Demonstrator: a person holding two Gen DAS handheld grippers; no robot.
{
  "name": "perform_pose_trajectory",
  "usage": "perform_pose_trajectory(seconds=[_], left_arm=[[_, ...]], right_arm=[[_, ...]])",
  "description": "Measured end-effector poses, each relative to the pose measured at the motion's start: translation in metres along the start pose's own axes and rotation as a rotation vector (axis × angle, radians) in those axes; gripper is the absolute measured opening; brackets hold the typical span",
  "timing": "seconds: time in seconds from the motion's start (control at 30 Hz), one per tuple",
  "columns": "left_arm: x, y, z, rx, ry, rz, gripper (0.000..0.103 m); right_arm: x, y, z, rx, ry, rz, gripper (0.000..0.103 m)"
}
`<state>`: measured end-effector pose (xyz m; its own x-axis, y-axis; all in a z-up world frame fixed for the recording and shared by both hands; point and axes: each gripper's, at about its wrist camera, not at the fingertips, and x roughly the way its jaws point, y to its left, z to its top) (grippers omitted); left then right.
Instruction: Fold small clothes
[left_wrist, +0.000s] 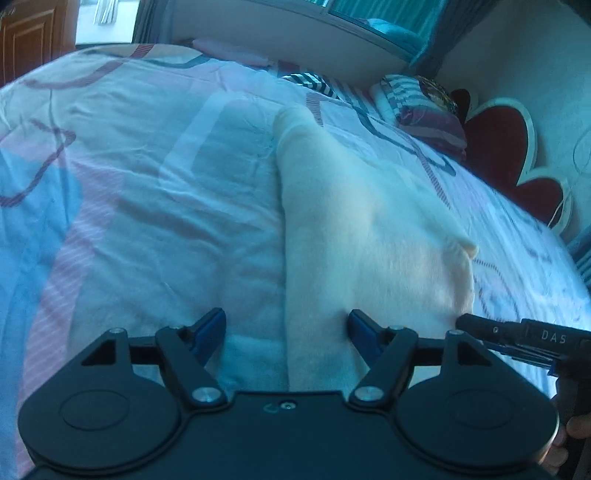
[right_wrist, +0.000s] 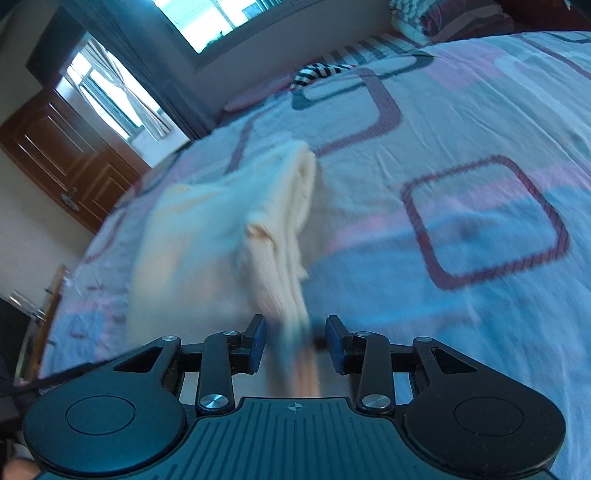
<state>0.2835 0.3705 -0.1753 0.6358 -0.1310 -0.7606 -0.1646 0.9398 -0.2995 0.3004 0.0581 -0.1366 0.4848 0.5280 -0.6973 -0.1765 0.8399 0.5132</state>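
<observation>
A cream garment (left_wrist: 369, 229), folded into a long strip, lies flat on the patterned bed cover (left_wrist: 147, 184). My left gripper (left_wrist: 287, 328) hovers open over the garment's near end, its blue pads wide apart and the garment's left edge running between them without contact. In the right wrist view the same garment (right_wrist: 207, 229) shows its layered right edge. That edge passes, blurred, between the blue pads of my right gripper (right_wrist: 295, 343), which stand apart from the cloth. From the left wrist view the right gripper (left_wrist: 517, 334) sits at the garment's near right corner.
A black-and-white striped cloth (left_wrist: 310, 81) and pillows (left_wrist: 424, 110) lie at the bed's head, by a red heart-shaped headboard (left_wrist: 502, 147). A wooden door (right_wrist: 62, 158) and a window (right_wrist: 229, 14) stand beyond the bed's far side. A person's hand (left_wrist: 576, 424) holds the right gripper's handle.
</observation>
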Motion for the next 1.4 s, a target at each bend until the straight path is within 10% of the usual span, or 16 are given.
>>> perform_pose_trajectory(seconds=[0.47, 0.87, 1.4], left_arm=[[-0.006, -0.025, -0.007, 0.08, -0.001, 0.097, 0.073], [-0.01, -0.057, 0.055, 0.127, -0.188, -0.011, 0.069], [0.051, -0.056, 0.072, 0.201, -0.124, 0.029, 0.072]], right_arm=[[-0.018, 0.007, -0.034, -0.083, -0.001, -0.091, 0.034], [-0.023, 0.05, 0.035, -0.131, -0.225, -0.053, 0.034], [0.063, 0.038, 0.05, -0.164, -0.111, -0.149, 0.034]])
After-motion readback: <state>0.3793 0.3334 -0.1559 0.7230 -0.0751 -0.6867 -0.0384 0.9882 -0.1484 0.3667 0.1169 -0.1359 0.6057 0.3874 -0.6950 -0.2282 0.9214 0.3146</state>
